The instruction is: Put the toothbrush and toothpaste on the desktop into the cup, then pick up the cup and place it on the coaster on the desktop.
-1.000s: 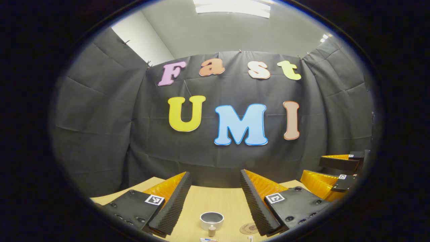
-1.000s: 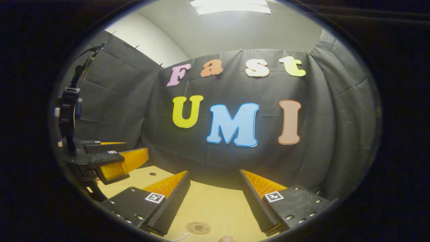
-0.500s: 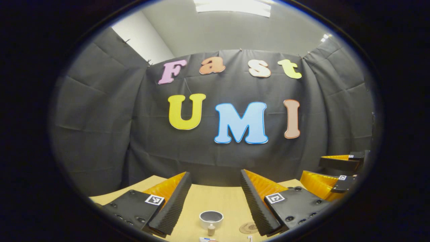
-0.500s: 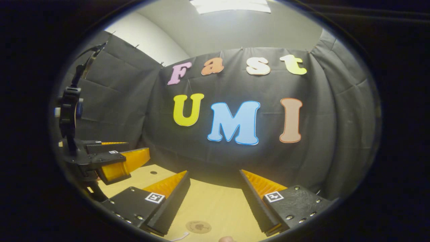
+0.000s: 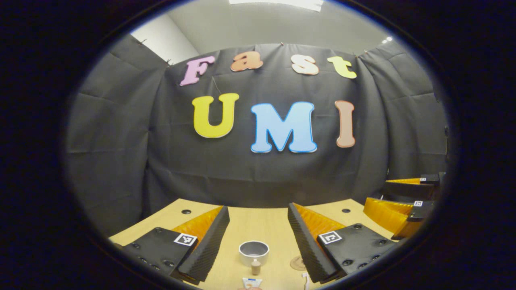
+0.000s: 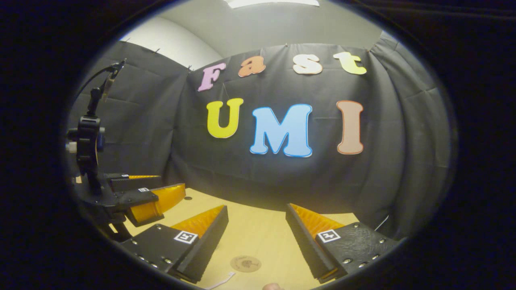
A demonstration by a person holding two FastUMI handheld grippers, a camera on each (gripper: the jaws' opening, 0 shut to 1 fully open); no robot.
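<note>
Beside the round brown cork coaster (image 5: 299,263), the empty grey cylindrical cup (image 5: 253,253) stands; white toothpaste tube (image 5: 252,278) and toothbrush (image 5: 305,278) lie nearer. Both grippers, left (image 5: 258,219) and right (image 6: 256,217), gape empty; a hurried grab could topple that cup.

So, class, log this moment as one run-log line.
left hand-held gripper: open, above desk | right hand-held gripper: open | cup: empty, upright | toothpaste: on desk | coaster: bare

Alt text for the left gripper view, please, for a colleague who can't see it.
The open left gripper hangs above a light wooden desktop, with a round grey cup standing empty between its fingers. A toothpaste tube lies just nearer; a round brown coaster lies right of the cup.
</note>
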